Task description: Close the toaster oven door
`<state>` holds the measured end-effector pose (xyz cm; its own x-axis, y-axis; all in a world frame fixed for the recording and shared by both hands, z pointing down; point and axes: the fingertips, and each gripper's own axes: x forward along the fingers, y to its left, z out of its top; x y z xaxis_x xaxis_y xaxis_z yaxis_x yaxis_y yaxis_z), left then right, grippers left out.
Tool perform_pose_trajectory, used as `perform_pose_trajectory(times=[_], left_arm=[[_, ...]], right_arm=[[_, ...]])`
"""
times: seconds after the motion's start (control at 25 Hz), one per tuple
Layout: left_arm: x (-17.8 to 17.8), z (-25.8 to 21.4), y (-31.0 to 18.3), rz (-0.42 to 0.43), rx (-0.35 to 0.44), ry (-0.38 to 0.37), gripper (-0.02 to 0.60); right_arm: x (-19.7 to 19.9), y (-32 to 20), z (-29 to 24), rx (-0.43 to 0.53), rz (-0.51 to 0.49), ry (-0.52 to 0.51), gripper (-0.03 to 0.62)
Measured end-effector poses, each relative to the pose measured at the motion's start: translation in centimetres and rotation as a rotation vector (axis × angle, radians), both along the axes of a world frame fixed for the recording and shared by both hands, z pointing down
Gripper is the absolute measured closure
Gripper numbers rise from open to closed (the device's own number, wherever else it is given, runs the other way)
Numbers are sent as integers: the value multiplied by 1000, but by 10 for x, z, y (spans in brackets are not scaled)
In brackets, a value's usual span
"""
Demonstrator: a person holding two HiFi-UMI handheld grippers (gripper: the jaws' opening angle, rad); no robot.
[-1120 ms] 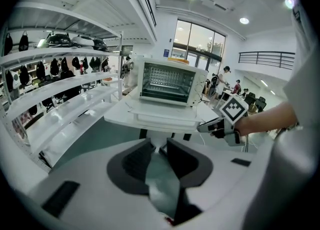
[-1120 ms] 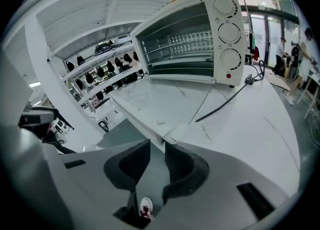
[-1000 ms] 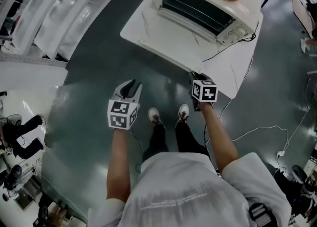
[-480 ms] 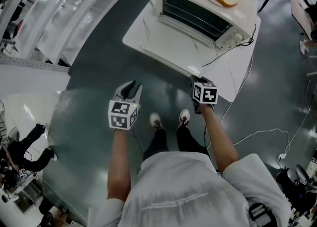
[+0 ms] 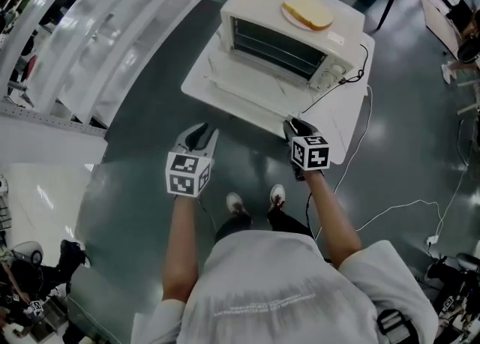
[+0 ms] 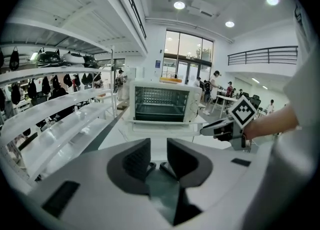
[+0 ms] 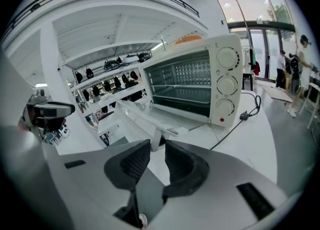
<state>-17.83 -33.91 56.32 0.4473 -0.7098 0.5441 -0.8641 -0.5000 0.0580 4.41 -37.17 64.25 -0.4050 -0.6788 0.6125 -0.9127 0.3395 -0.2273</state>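
The white toaster oven (image 5: pixel 289 44) stands on a white table (image 5: pixel 334 129) with its door (image 5: pixel 244 79) swung down flat toward me and the rack inside exposed. A slice of bread (image 5: pixel 309 11) lies on a plate on its roof. My right gripper (image 5: pixel 294 127) hovers over the table's near edge, short of the door, with its jaws drawn together on nothing. My left gripper (image 5: pixel 198 137) hangs over the floor to the table's left, jaws likewise together and empty. The left gripper view shows the oven (image 6: pixel 162 102) straight ahead. The right gripper view shows the door (image 7: pixel 150 116) just beyond the right gripper (image 7: pixel 157 149).
A black power cord (image 5: pixel 358 73) runs from the oven over the table's right edge, and a white cable (image 5: pixel 397 207) trails on the grey floor. Long white shelving (image 5: pixel 90 43) runs along the left. My shoes (image 5: pixel 255 200) stand just below the table edge.
The table and oven have come nearer in the head view as I stepped toward them. Both grippers keep about the same pose, jaws unchanged.
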Motion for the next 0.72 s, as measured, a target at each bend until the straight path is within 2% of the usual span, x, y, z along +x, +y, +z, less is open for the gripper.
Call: perform_pose_trajectory(times=[0.12, 0.44, 0.64, 0.72], left_arm=[[9, -12, -10, 21, 25, 1, 472], [33, -34, -31, 75, 73, -6, 472], [30, -45, -44, 64, 94, -12, 472], [31, -47, -47, 62, 97, -14, 472]], right_arm=[[4, -12, -24, 66, 11, -12, 499], [27, -53, -83, 162, 77, -53, 499], [48, -93, -112, 202, 117, -111, 499], [57, -108, -122, 219, 125, -96, 500]])
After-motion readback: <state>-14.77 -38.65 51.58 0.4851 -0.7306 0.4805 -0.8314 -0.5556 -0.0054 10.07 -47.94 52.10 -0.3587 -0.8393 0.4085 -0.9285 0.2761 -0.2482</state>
